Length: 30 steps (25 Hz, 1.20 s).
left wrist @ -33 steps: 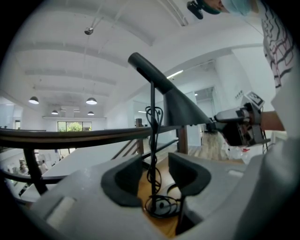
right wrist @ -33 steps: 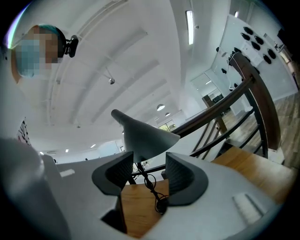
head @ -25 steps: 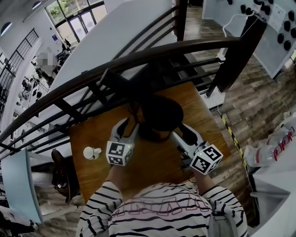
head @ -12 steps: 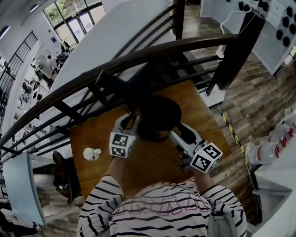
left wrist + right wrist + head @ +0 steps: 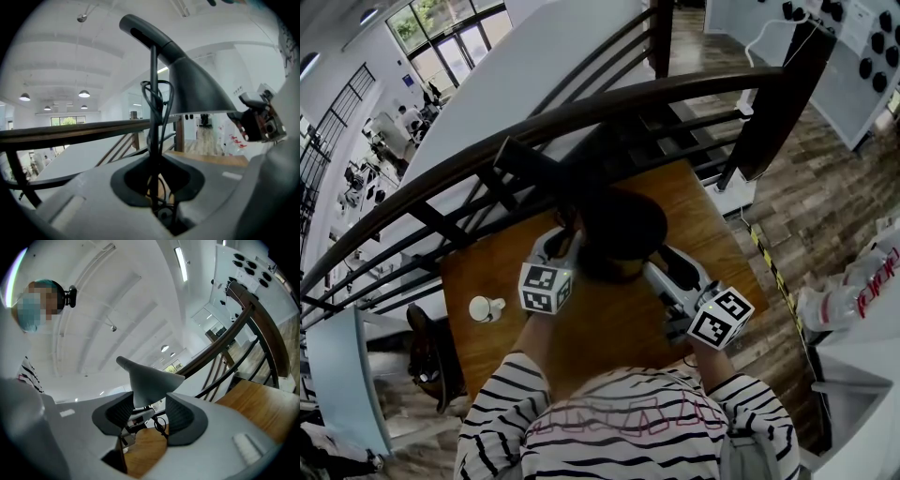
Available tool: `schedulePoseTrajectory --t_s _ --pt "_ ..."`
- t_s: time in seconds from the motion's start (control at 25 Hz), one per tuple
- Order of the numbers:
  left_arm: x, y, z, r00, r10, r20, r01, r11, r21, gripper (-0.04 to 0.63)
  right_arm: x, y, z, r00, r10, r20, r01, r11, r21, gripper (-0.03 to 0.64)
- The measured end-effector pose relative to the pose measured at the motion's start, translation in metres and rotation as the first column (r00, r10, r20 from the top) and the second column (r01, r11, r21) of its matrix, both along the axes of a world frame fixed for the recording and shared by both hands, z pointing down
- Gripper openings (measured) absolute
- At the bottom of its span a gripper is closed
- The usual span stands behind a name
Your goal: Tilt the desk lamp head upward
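Observation:
A black desk lamp stands on the wooden table (image 5: 487, 272); its dome-shaped head (image 5: 623, 225) hides the stem from above. In the left gripper view the thin stem (image 5: 153, 108), with a cable looped round it, runs down between the pads, below the cone-shaped head (image 5: 197, 89). My left gripper (image 5: 561, 242) (image 5: 157, 192) is closing, its pads tight on the stem. To the right of the head, my right gripper (image 5: 670, 267) (image 5: 149, 411) stands open. The lamp head (image 5: 147, 380) shows just past its ribbed pads (image 5: 183, 416), which do not touch it.
A small white cup-like thing (image 5: 486, 307) lies at the table's left. A dark curved railing (image 5: 581, 117) runs right behind the table. Plastic bottles (image 5: 853, 300) sit off to the right. My right gripper (image 5: 258, 123) also shows past the lamp.
The left gripper's jaws have gone from wide apart to drawn in round the lamp stem, and it has edged forward. The right gripper has hardly moved.

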<state>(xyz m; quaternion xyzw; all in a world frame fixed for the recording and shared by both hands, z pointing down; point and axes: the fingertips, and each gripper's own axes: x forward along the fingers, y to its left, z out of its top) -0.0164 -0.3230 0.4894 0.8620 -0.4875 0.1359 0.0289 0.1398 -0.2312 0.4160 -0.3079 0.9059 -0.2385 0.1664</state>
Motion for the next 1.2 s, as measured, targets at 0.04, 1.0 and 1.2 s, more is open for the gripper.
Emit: schedulePoseTrajectory --t_s 0.04,1.0,1.2 --pt "0.0 0.001 0.001 1.0 0.001 0.001 -0.001 1.0 -0.001 0.058 0.001 0.002 -0.006 1.0 0.002 0.012 -0.002 1.0 0.031 0.177" --pt "0.001 0.0 0.0 1.0 -0.011 -0.015 0.01 1.0 -0.003 0.057 -0.005 -0.014 0.021 1.0 -0.011 0.008 0.011 0.998 -0.062 0.247" --pt "0.001 0.0 0.0 1.0 -0.008 -0.015 0.008 1.0 -0.003 0.057 -0.006 -0.012 0.01 0.999 -0.016 0.044 0.017 1.0 -0.026 0.217"
